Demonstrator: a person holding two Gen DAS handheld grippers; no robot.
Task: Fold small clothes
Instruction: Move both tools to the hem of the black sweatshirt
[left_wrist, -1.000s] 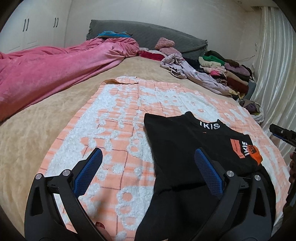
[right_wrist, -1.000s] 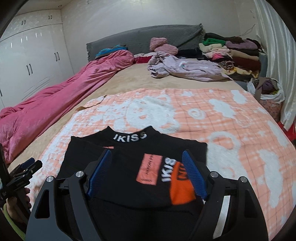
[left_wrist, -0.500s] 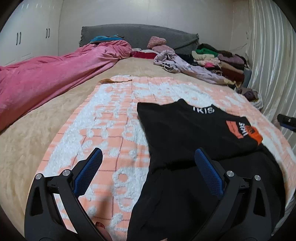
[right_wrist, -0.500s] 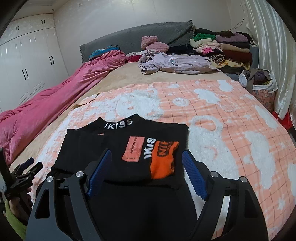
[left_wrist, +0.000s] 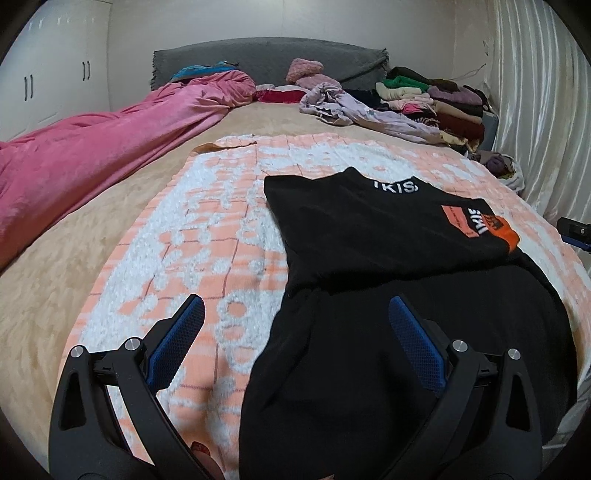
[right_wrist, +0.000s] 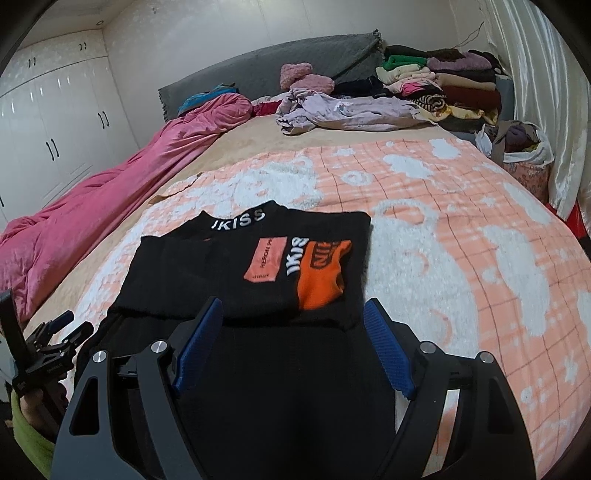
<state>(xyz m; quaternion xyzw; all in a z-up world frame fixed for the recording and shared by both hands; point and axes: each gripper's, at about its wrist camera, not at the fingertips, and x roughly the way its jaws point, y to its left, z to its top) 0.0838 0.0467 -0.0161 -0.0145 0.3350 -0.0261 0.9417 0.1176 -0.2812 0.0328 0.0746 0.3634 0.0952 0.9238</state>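
Observation:
A black top (left_wrist: 369, 236) with white collar lettering and orange chest patches lies flat on the orange-and-white blanket (left_wrist: 207, 236). Its upper half is laid in a neat rectangle, and its lower half (right_wrist: 280, 387) runs toward me. My left gripper (left_wrist: 299, 326) hovers open over the garment's near left edge, one pad above the blanket and one above the black cloth. My right gripper (right_wrist: 293, 330) hovers open over the lower half, nothing between its fingers. The left gripper (right_wrist: 48, 343) also shows at the left edge of the right wrist view, in a hand with a green sleeve.
A pink duvet (left_wrist: 92, 155) runs along the bed's left side. A crumpled lilac garment (right_wrist: 343, 110) and a stack of folded clothes (right_wrist: 443, 85) sit by the grey headboard (left_wrist: 266, 62). A bag of clothes (right_wrist: 517, 151) and a curtain (left_wrist: 535, 110) are at right.
Both grippers have drawn back toward the bed's near edge and sunk a little, so more of the garment's lower half shows. Both stay open; the top has not moved.

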